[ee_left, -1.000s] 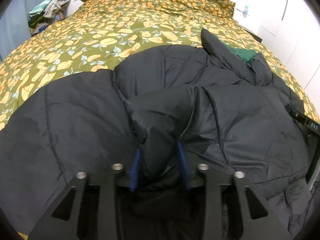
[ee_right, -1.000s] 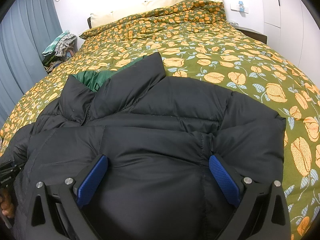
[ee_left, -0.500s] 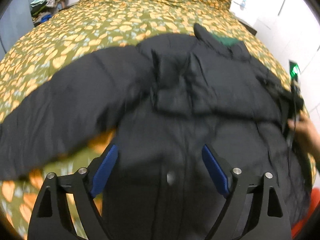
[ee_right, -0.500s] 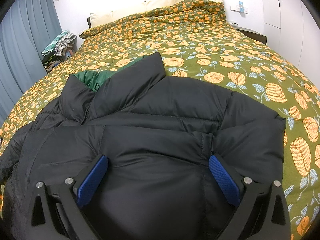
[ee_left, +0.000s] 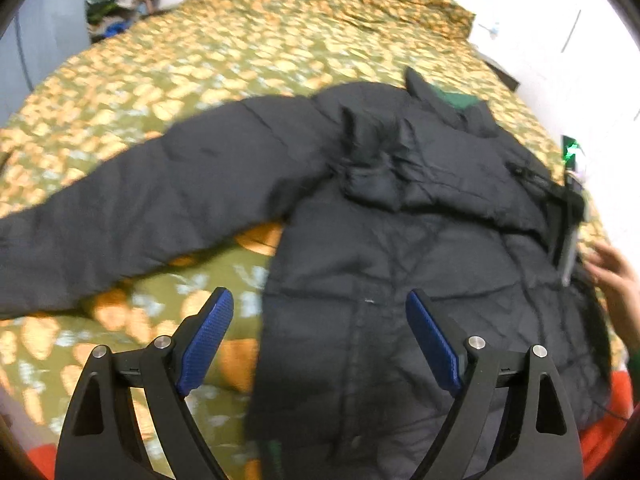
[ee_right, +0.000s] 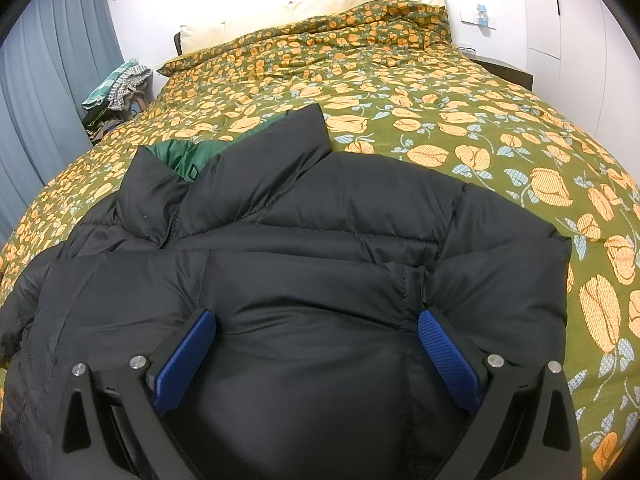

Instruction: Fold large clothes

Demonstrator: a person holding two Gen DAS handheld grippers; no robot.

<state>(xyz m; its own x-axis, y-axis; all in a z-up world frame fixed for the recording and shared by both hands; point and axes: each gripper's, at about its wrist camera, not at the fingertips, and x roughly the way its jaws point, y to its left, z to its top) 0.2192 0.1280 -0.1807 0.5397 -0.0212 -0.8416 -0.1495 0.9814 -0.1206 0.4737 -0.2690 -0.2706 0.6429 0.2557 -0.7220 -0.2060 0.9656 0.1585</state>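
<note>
1. Black puffer jacket (ee_left: pixel 400 264) is lying on bed (ee_left: pixel 240 64), one sleeve spread out.
2. L gripper (ee_left: pixel 320 340) fingers, just opened, are hovering empty above jacket.
3. R gripper (ee_right: pixel 316 356) fingers are standing wide, jacket bulging between, pads not pinching.

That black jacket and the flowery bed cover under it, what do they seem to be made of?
The black jacket looks like smooth synthetic shell, perhaps nylon, with a slight sheen; stitched puffy panels suggest padding. Its lining is shiny green. The bed cover looks like matte woven cloth, maybe cotton, printed with orange flowers.
</note>
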